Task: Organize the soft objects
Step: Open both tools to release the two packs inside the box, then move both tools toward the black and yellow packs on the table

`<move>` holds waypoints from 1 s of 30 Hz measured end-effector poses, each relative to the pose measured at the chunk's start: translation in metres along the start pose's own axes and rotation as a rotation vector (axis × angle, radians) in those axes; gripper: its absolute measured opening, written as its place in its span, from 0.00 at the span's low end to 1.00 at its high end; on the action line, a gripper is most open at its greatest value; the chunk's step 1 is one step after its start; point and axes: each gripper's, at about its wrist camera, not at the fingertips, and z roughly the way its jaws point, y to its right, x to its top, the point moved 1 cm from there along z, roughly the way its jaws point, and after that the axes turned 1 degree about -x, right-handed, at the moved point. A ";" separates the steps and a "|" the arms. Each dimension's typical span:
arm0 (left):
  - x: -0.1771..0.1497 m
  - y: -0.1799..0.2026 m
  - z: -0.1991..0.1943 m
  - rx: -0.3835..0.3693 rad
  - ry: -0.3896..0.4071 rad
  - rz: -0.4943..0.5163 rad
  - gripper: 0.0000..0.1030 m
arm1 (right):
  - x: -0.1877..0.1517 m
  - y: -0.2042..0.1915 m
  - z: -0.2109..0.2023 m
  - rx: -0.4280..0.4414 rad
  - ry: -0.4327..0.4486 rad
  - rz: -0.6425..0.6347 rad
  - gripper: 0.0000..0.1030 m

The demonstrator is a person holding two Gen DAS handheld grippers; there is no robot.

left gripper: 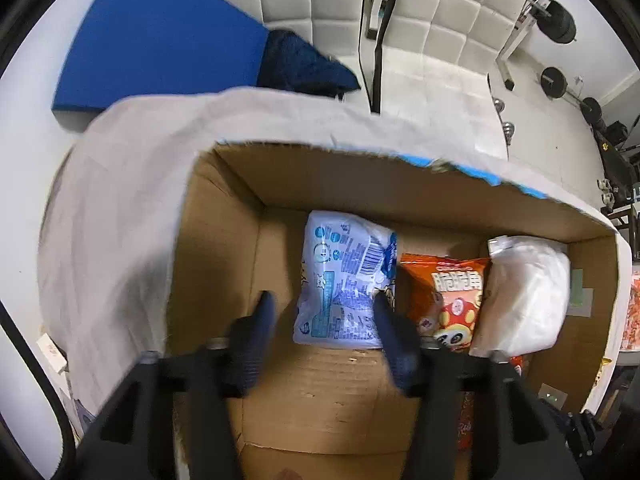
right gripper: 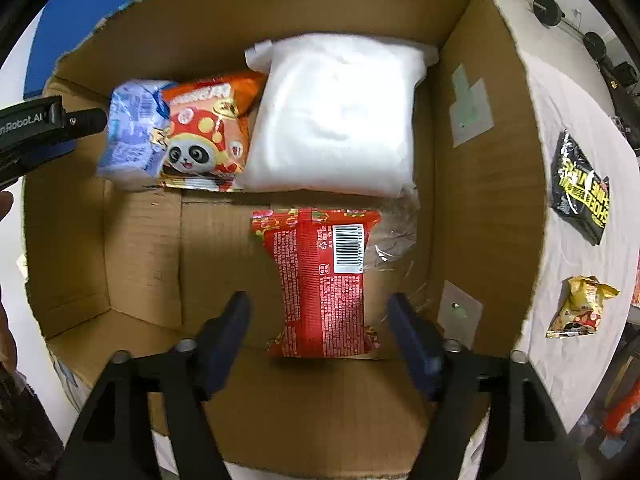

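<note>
An open cardboard box [right gripper: 472, 208] sat on a tabletop covered with a pale cloth [right gripper: 568, 264], and both grippers hung over it. Along the far wall of the box three soft packs lay in a row: a light blue packet [right gripper: 132, 140] on the left, an orange panda snack bag [right gripper: 204, 136] touching it in the middle, and a white pillow-like pack [right gripper: 340, 112] pressed against the orange bag on the right. Nearer the camera, a red packet [right gripper: 324, 280] with a barcode lay flat on the box floor, just below the white pack. The right gripper [right gripper: 320, 320] hovered above this red packet with its jaws wide apart, one on each side, holding nothing. The left gripper [left gripper: 324, 312] reached in over the light blue packet [left gripper: 344, 276], jaws likewise spread; its right fingertip overlapped the packet's edge, though contact could not be told. Outside the box, on the cloth to the right, lay a black packet [right gripper: 580, 188] and, well apart from it, a crumpled gold wrapper [right gripper: 580, 308]. Beyond the box stood a white quilted chair [left gripper: 440, 20] and a blue mat [left gripper: 160, 36].
</note>
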 end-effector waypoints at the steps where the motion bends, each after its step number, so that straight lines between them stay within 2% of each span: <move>1: 0.000 0.000 -0.004 0.002 0.013 0.003 0.66 | -0.001 0.000 -0.003 0.000 0.008 0.000 0.81; 3: -0.005 0.001 -0.015 0.011 0.048 0.010 0.82 | -0.005 -0.003 -0.009 0.001 0.025 0.006 0.86; 5: -0.010 0.003 -0.027 0.021 0.076 0.019 0.89 | -0.008 0.000 -0.017 0.002 0.045 0.015 0.92; 7: -0.018 0.005 -0.038 0.025 0.096 0.030 0.89 | -0.011 0.009 -0.027 0.006 0.061 0.023 0.98; 10: -0.029 0.007 -0.052 0.035 0.131 0.053 0.96 | -0.017 0.016 -0.039 0.006 0.086 0.033 1.00; 17: -0.072 0.007 -0.078 0.024 0.182 0.043 0.97 | -0.041 0.025 -0.079 -0.012 0.167 0.018 1.00; 21: -0.099 0.008 -0.099 0.043 0.227 0.049 0.97 | -0.058 0.028 -0.106 -0.007 0.216 0.008 1.00; 30: -0.138 0.006 -0.142 0.042 0.287 0.028 0.97 | -0.091 0.029 -0.155 0.023 0.287 -0.011 1.00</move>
